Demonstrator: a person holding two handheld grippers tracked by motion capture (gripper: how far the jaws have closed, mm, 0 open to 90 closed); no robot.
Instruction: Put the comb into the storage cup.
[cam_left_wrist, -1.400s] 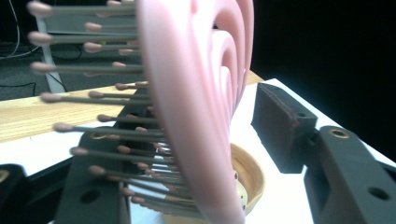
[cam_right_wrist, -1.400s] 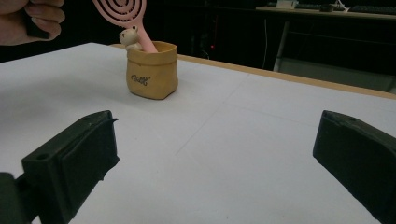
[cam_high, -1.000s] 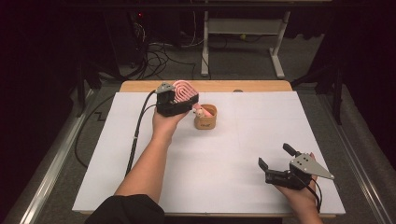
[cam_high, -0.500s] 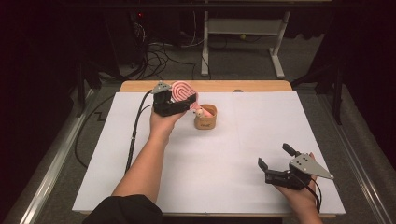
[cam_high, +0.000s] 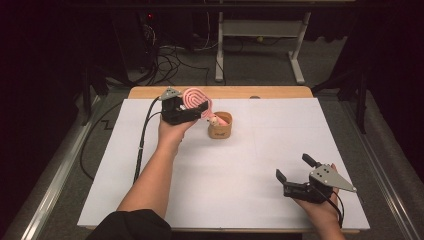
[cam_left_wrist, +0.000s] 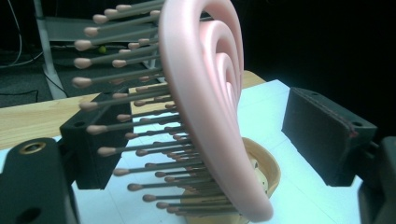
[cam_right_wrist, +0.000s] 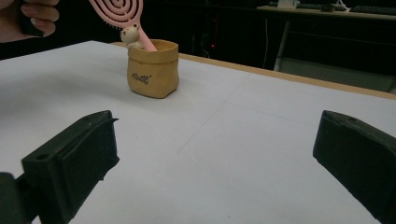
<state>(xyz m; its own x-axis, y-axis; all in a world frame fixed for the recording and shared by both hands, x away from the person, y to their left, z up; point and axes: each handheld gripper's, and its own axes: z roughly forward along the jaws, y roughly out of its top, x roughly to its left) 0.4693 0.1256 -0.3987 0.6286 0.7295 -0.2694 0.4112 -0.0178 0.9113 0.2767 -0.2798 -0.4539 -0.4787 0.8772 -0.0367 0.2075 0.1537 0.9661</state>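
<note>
A pink spiral hairbrush (cam_high: 194, 97) stands tilted with its handle in a small tan pouch (cam_high: 220, 128) at the back middle of the table. A small pale animal figure (cam_right_wrist: 130, 34) sits at the pouch's rim. My left gripper (cam_high: 200, 106) is around the brush head (cam_left_wrist: 205, 93). Its jaws have just been opening, and a wide gap shows between the brush's back and one pad (cam_left_wrist: 327, 133). The bristles point toward the other pad (cam_left_wrist: 91, 149). My right gripper (cam_high: 294, 167) rests open with nothing between its jaws near the front right of the table, facing the pouch (cam_right_wrist: 153, 70).
A white sheet (cam_high: 250, 165) covers the table, with a wooden edge (cam_high: 280, 92) at the back. The left gripper's cable (cam_high: 142, 142) trails down the left side. A metal desk frame (cam_high: 260, 35) and floor cables (cam_high: 170, 62) lie beyond the table.
The left hand with the brush has shifted only slightly over the pouch. The right gripper has not moved.
</note>
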